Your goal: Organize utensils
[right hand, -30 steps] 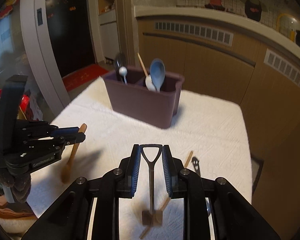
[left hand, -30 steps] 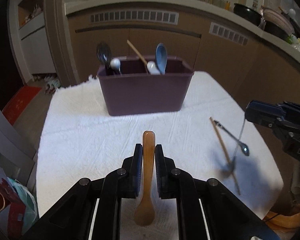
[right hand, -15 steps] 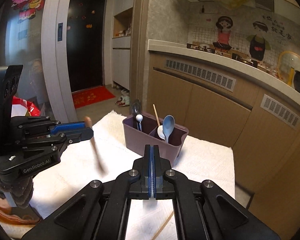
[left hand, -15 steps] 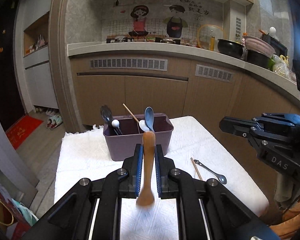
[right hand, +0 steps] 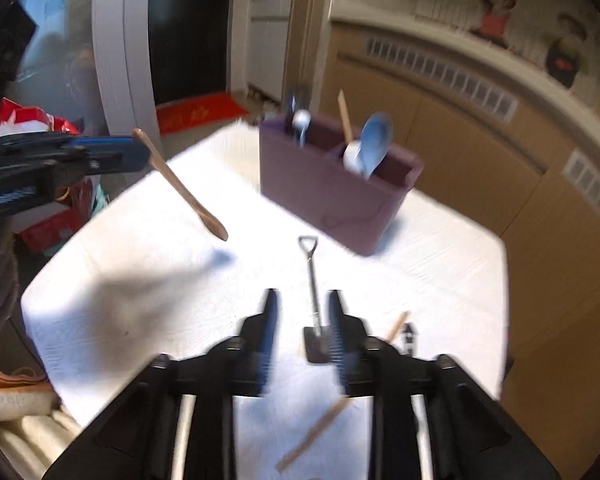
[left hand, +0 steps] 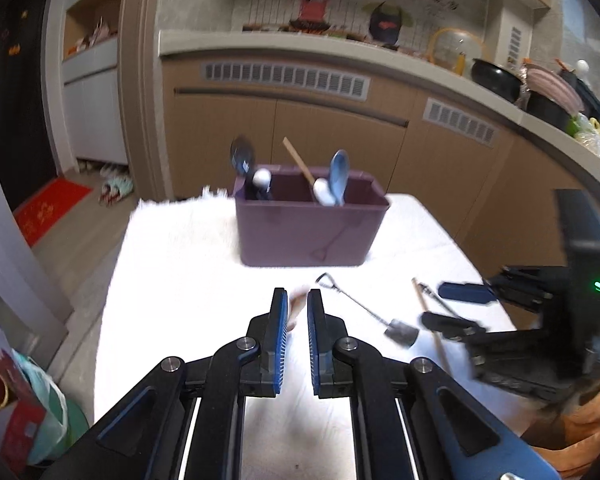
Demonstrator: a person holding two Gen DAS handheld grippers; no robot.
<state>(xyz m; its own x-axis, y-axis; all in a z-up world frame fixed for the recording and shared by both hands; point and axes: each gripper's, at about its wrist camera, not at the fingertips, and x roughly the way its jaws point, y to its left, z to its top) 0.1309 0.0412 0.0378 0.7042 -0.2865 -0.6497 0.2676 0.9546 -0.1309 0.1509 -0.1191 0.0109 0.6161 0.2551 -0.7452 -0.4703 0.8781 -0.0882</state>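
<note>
My left gripper (left hand: 298, 297) is shut on a wooden spoon (left hand: 297, 307). In the right wrist view that spoon (right hand: 184, 188) hangs slanting from the left gripper (right hand: 138, 152) above the cloth. My right gripper (right hand: 303, 300) is low over the table with its jaws opening. A small metal shovel-shaped spoon (right hand: 311, 276) lies flat on the cloth between the fingers in that view, with no pad pressing on it. The left wrist view shows this shovel spoon (left hand: 360, 306) just left of the right gripper (left hand: 434, 304). The purple utensil box (left hand: 312, 232) stands behind, holding a blue spoon (left hand: 338, 176) and other utensils.
A white cloth (left hand: 180, 280) covers the table, whose edges drop off left and right. A wooden chopstick (right hand: 314, 434) and a small dark metal utensil (right hand: 410, 336) lie by the right gripper. Kitchen cabinets (left hand: 332, 128) stand behind; bags (right hand: 32, 120) sit on the floor at left.
The right gripper held the shovel spoon's handle, then showed shut and empty, and now stands apart over the spoon lying on the cloth. Both views tilted up, then back down. The left keeps its spoon.
</note>
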